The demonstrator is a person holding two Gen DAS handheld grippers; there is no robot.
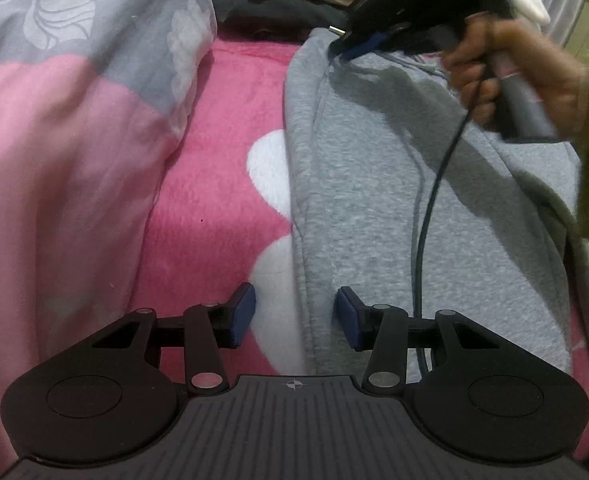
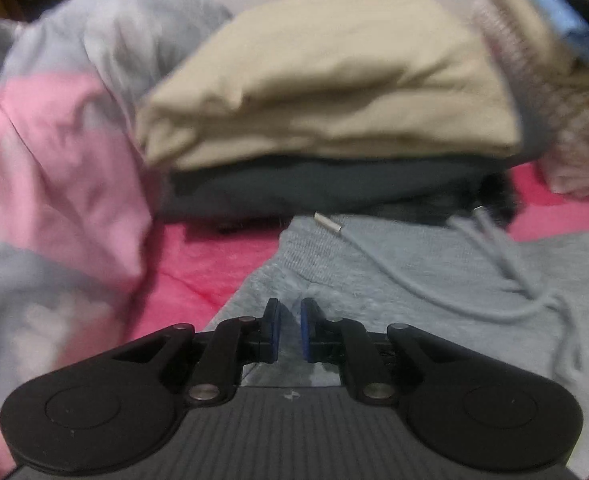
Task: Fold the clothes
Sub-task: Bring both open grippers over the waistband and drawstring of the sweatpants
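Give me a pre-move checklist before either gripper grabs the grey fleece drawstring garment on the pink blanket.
1. Grey fleece drawstring garment lies flat on the pink heart-print blanket: ok.
2. Left gripper open astride the garment's edge: ok.
3. Right gripper near the waistband, jaws almost closed, no fabric pinched: not ok.
4. Grey drawstring cord lies loose across the garment: not ok.
5. Black cable hangs across the garment: not ok.
6. Folded beige cloth stack clear of the garment: cannot tell.
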